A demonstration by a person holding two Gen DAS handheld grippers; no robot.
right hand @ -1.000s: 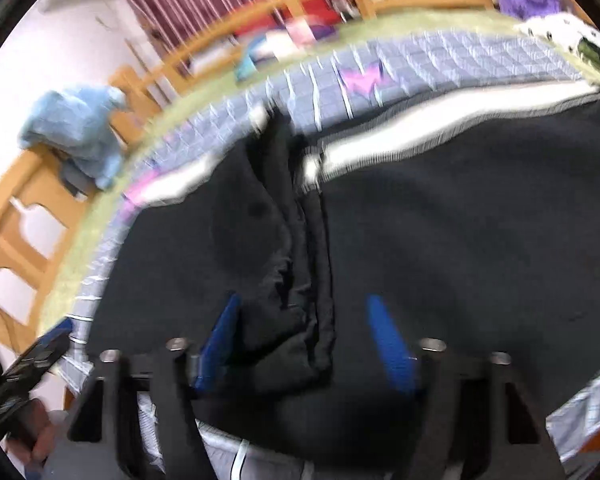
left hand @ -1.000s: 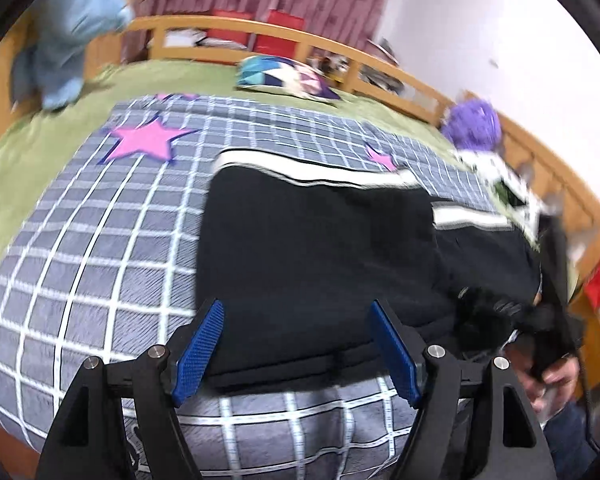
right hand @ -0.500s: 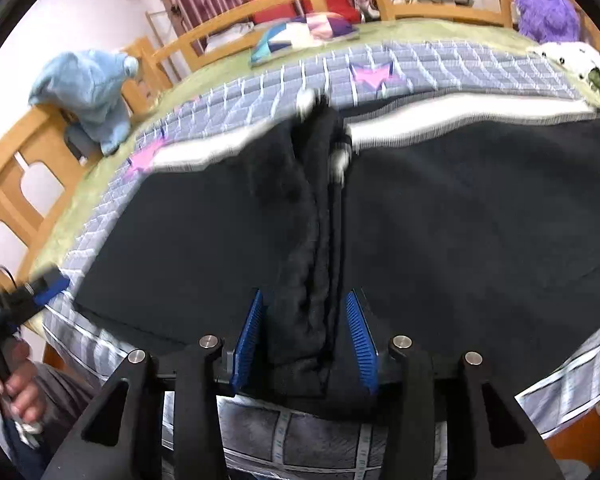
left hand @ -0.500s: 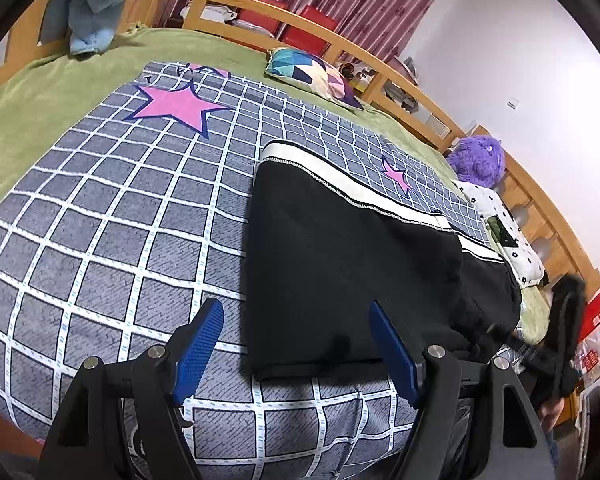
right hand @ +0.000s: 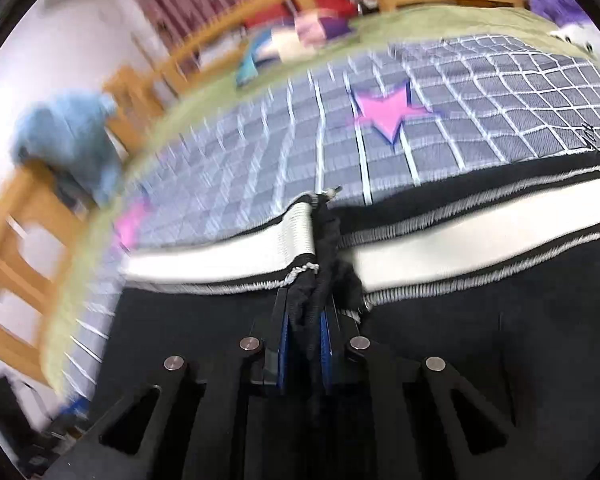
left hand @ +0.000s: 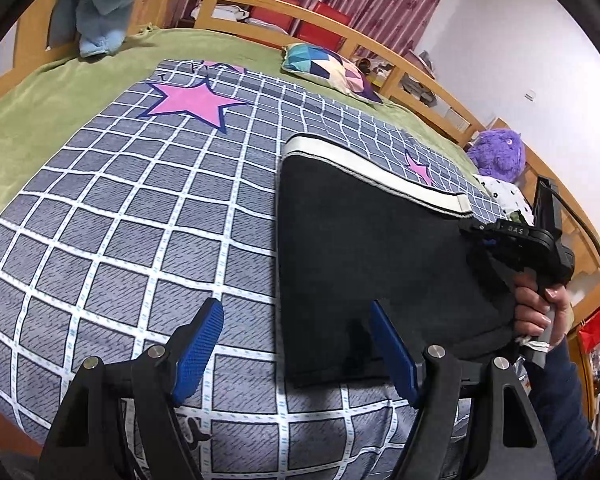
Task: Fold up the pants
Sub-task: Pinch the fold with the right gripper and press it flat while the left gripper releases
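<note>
Fold step in hand: black pants (right hand: 500, 360) bunched and clamped between right gripper (right hand: 305, 344) jaws. Left gripper (left hand: 296, 354) jaws apart, empty; pants edge between them to be gripped next.

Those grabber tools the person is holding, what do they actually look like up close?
Each is black plastic. The left gripper has two angled black arms with round silver screw heads, ending in flat fingers faced with ribbed blue pads. The right gripper is built the same. From the left view its body carries small pale lettering and a black cable, and the right hand comes out of a dark blue sleeve.
</note>
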